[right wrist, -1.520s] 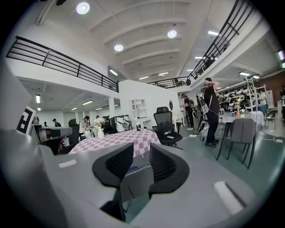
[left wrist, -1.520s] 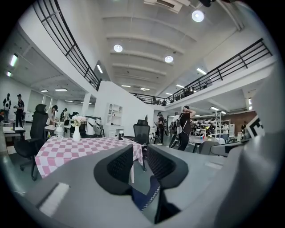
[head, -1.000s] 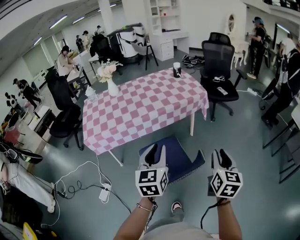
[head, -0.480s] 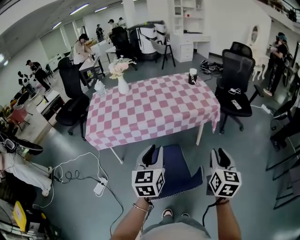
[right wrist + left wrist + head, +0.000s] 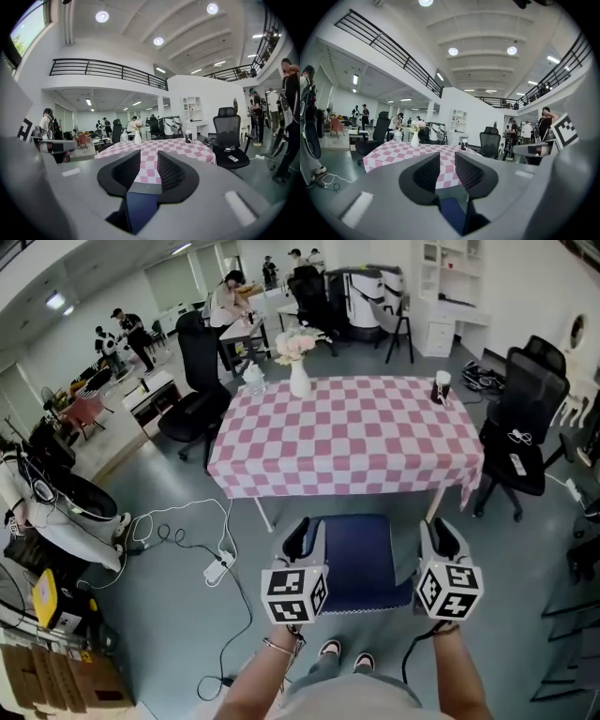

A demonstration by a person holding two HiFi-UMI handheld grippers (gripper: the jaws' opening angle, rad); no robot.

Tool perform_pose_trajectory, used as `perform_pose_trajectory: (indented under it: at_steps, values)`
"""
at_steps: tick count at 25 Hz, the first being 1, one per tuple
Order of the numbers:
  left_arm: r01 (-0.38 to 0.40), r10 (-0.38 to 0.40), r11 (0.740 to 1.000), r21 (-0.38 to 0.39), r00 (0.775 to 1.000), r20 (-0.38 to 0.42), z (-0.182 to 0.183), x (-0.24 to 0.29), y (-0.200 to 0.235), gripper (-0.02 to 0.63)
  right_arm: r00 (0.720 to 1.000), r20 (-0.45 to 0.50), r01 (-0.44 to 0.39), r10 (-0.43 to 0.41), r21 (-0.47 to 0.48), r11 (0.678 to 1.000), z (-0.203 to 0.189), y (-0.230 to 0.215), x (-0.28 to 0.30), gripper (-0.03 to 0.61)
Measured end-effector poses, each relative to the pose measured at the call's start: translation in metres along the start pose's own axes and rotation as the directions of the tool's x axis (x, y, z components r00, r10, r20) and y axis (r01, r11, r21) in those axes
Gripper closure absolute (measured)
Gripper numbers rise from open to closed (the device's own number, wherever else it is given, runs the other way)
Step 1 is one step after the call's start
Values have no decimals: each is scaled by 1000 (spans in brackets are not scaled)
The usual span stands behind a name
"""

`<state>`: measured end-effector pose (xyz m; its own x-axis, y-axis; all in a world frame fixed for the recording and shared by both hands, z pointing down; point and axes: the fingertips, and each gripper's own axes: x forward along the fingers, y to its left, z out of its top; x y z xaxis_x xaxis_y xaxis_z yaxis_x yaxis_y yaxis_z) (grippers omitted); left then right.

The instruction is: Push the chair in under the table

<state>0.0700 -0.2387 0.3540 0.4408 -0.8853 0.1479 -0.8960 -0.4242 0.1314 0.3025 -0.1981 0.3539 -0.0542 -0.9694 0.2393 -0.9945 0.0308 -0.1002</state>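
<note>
A blue chair [image 5: 356,559] stands just in front of the near long side of the table [image 5: 347,437], which wears a pink-and-white checked cloth. Its seat faces the table and sits outside the table's edge. My left gripper [image 5: 307,529] is at the chair's left edge, and my right gripper [image 5: 438,529] is at its right edge. In the left gripper view a blue panel of the chair [image 5: 452,211] fills the gap low between the jaws. The right gripper view shows the same blue panel [image 5: 138,208] wedged between its jaws. Both grippers point at the table [image 5: 173,147].
A white vase with flowers [image 5: 298,371] and a dark cup [image 5: 439,388] stand on the table. A black office chair [image 5: 525,427] is at its right end, another [image 5: 192,399] at its left. Cables and a power strip [image 5: 217,568] lie on the floor to the left. People stand far back.
Both grippers and the blue chair have swung from the table's near corner round to face its long side squarely. The jaws look the same.
</note>
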Motion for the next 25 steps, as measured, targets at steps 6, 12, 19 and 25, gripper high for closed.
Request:
perform_pose_trajectory:
  at_steps: [6,12,19,25]
  values:
    - [-29,30,999,26,999,-30,-14,-19,-3,517,992,-55,-115,113,-34,993,-13,10,0,465]
    - [-33,42,995,93,994,-97,-35,-40,3,517,972,-146,-200,183,-117,973,-41,8,-5,463]
    - [142,-87,972,186,956,-279,-86,-59,-17,522,908,-279,-365,313,-158,918,-92,17,-15,463]
    - [255,-144,939,229,900,-411,-130,-68,-29,512,797,-404,-555,449,-194,809,-139,42,-27,463]
